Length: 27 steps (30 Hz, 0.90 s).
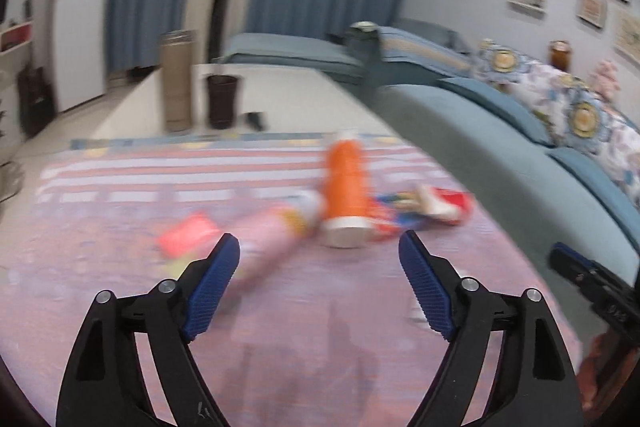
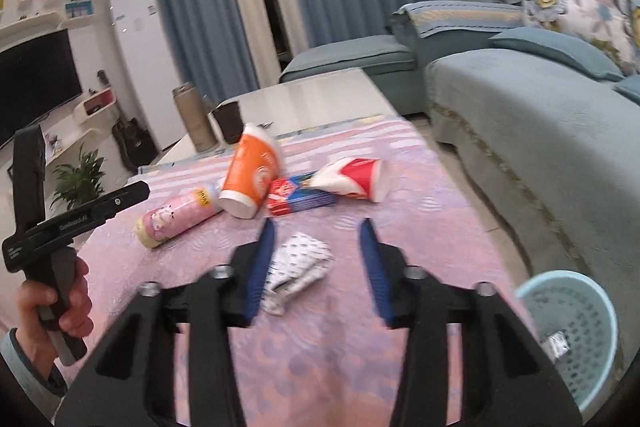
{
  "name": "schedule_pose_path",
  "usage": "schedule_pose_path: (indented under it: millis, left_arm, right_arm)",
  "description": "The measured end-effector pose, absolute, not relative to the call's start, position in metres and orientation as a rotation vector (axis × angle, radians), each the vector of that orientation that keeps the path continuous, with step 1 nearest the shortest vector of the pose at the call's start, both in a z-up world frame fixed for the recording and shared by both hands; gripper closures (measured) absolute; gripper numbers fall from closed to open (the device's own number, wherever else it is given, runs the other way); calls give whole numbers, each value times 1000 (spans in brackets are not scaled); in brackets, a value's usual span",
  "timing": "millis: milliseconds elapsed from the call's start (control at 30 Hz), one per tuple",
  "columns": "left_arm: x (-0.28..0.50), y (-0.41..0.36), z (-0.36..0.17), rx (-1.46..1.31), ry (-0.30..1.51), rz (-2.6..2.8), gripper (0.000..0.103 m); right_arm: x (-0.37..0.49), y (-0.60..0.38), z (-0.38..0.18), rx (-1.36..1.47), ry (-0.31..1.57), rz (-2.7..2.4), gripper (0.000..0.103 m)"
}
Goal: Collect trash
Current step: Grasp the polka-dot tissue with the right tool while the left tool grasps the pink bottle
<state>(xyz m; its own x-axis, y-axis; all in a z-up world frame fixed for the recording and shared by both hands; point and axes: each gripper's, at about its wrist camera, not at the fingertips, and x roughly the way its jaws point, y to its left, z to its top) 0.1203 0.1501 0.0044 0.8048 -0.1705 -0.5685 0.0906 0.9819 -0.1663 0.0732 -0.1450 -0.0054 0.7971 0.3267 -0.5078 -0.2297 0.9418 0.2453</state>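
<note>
Trash lies on the pink tablecloth (image 2: 420, 227): an orange paper cup (image 1: 346, 183) (image 2: 250, 175) on its side, a pink tube can (image 1: 272, 231) (image 2: 176, 219), a squashed red-and-white cup (image 1: 444, 205) (image 2: 352, 179), a red-and-blue box (image 2: 300, 197), a red wrapper (image 1: 186, 237) and a crumpled patterned paper (image 2: 300, 263). My left gripper (image 1: 320, 239) hangs open and wide, just short of the orange cup and the can, holding nothing. My right gripper (image 2: 318, 223) is open over the crumpled paper; its pads do not touch it. The left wrist view is blurred.
A light blue perforated basket (image 2: 576, 307) stands on the floor at the table's right, with a small silvery scrap inside. The teal sofa (image 2: 520, 107) runs along the right. Beyond the cloth, a beige cylinder (image 2: 196, 119) and a dark cup (image 2: 228, 123) stand on the white tabletop.
</note>
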Motion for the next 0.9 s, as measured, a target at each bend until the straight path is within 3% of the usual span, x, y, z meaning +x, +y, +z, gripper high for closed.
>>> schedule_pose_path:
  millis: [300, 633, 900]
  left_arm:
    - [162, 207, -40, -160, 781, -82, 25]
    - [135, 169, -32, -261, 868, -403, 28]
    - [187, 163, -40, -193, 907, -226, 28]
  right_arm:
    - [91, -113, -37, 135, 641, 317, 70]
    - [97, -118, -45, 163, 675, 317, 70]
    - [98, -121, -43, 172, 666, 300, 70]
